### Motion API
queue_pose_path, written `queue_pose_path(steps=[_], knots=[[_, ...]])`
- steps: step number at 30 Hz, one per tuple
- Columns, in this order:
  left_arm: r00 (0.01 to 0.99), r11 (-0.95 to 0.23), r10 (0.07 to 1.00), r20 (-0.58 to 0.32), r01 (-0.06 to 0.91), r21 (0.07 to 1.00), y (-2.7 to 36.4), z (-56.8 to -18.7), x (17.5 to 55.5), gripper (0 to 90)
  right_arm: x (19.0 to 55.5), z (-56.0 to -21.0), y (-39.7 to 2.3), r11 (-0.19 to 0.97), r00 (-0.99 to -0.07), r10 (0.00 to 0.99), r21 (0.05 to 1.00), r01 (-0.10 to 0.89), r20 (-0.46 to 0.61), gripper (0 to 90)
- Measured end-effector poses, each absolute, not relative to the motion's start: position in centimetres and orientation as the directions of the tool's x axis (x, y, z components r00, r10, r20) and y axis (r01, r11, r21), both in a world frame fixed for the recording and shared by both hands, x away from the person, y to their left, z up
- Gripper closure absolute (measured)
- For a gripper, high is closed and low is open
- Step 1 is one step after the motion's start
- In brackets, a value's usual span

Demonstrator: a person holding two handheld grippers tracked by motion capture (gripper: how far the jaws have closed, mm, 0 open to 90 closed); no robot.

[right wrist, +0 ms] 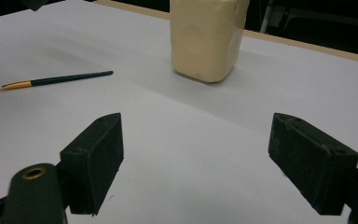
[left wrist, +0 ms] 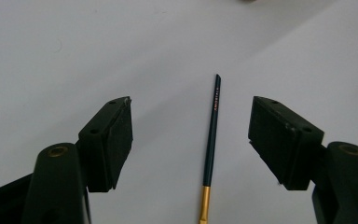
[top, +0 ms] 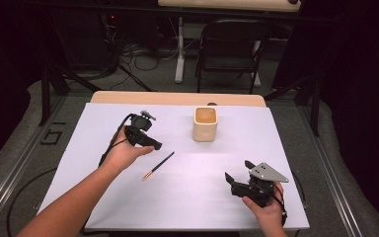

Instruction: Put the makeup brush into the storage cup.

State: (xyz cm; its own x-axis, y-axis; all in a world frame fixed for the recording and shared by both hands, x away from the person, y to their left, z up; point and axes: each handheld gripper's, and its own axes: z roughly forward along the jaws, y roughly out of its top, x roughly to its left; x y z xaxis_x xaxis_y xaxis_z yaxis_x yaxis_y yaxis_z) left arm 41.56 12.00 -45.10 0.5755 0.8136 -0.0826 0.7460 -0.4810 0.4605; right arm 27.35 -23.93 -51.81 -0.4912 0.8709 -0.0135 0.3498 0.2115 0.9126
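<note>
A thin dark green brush point(top: 159, 165) with a gold end lies flat on the white sheet point(top: 187, 197) near the middle. In the left gripper view the brush point(left wrist: 212, 135) lies on the sheet in the gap between the jaws, nearer the right one, and neither pad touches it. My left gripper point(top: 157, 145) point(left wrist: 191, 109) is open, just left of the brush's far tip. My right gripper point(top: 237, 170) point(right wrist: 196, 123) is open at the front right, with nothing between its jaws. A cream square cup point(top: 205, 123) point(right wrist: 207, 37) stands upright behind the brush point(right wrist: 58, 80).
The white sheet covers a wooden table whose far edge point(top: 177, 98) shows behind it. A dark folding chair point(top: 229, 49) and floor cables stand beyond the table. A cable trails from each gripper along the table's sides.
</note>
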Motion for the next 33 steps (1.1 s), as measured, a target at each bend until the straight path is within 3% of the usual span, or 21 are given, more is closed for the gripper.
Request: queue_pose_path(steps=[19, 33], knots=[[0.567, -0.489, 0.821, -0.068, 0.759, 0.430, 11.98, -45.13, 41.59, 38.6, 27.46, -51.97, -23.83, 0.209, -0.491, 0.871, 0.914, 0.348, -0.012, 17.8], [0.549, -0.502, 0.833, -0.064, 0.799, 0.330, 11.69, -45.49, 41.76, 45.1, 27.48, -52.01, -23.84, 0.212, -0.492, 0.871, 0.912, 0.350, -0.014, 17.9]])
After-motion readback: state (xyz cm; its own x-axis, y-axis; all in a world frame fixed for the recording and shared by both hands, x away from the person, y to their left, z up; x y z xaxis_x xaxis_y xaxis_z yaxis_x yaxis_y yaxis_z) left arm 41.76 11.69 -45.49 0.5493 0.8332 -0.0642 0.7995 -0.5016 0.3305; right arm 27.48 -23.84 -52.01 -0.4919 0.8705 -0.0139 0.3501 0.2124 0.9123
